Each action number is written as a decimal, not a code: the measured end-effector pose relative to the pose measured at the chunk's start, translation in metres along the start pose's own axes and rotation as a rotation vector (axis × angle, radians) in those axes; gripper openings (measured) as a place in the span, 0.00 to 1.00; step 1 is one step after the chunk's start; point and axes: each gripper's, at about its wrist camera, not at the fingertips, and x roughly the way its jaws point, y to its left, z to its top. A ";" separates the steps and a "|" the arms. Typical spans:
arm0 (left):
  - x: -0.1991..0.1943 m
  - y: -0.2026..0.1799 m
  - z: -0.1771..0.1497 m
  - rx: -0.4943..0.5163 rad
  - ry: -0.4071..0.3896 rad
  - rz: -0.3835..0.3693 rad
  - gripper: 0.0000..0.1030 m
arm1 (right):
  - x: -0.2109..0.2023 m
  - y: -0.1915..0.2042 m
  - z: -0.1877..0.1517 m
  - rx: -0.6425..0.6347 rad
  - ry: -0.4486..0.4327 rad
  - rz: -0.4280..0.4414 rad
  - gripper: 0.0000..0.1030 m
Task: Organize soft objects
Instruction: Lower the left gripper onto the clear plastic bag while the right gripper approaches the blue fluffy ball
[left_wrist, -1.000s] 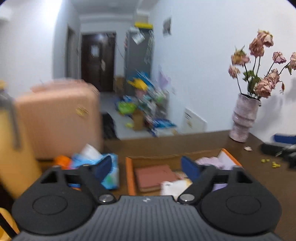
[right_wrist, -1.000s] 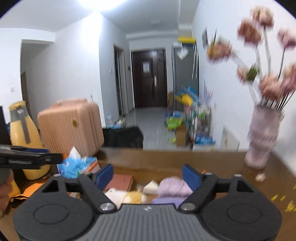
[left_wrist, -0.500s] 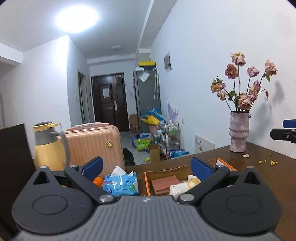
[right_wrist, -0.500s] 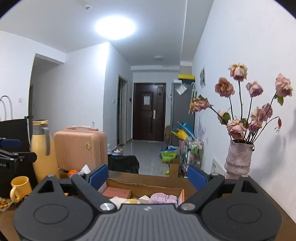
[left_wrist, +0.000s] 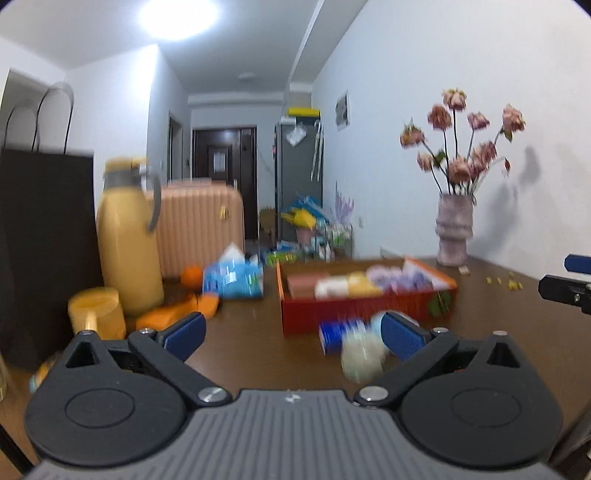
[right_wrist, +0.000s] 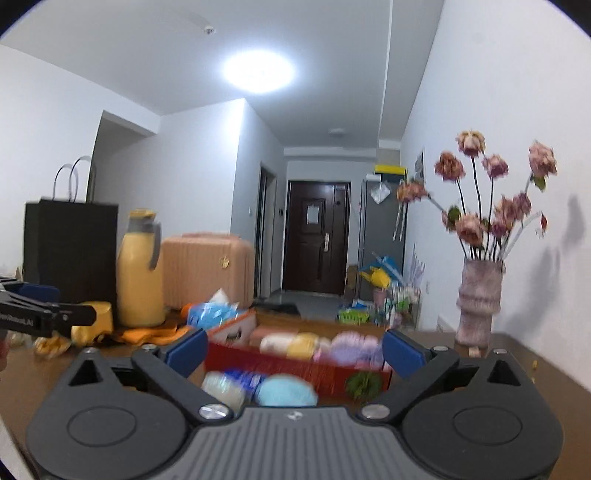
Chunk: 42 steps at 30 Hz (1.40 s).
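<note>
While both views are smeared by motion, a lower vantage than a moment ago is given: the red box (left_wrist: 364, 312) was looked into from above then and is now met side-on. The left claw (left_wrist: 293, 332) is spread wide with nothing between its fingers; the right claw (right_wrist: 293, 350) is opening, also with nothing pressed. Soft items (right_wrist: 321, 345) in pink, yellow and lilac are seen heaped inside the box. Loose pieces lie in front of it towards the near edge: a pale roll (left_wrist: 362, 356), a blue-wrapped pack (left_wrist: 334, 334) and a light-blue ball (right_wrist: 286, 393). These look to be what remains to be sorted, so a first pick is judged close. Along the left edge of the brown surface (left_wrist: 251, 343), a yellow jug (left_wrist: 127, 240), a yellow cup (left_wrist: 98, 317) and a black bag (left_wrist: 40, 240) are noted; a vase of dried roses (right_wrist: 480, 302) stands by the right wall. Beyond, a hallway with a dark door (right_wrist: 316, 236) is shown.
</note>
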 end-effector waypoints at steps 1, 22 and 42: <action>-0.006 0.000 -0.010 -0.018 0.021 -0.005 1.00 | -0.008 0.004 -0.009 0.012 0.016 0.001 0.98; -0.016 -0.019 -0.050 -0.007 0.123 -0.068 1.00 | -0.030 0.014 -0.049 0.056 0.137 -0.012 0.98; 0.208 -0.048 -0.019 0.035 0.289 -0.200 0.81 | 0.184 -0.052 -0.032 0.168 0.338 0.045 0.90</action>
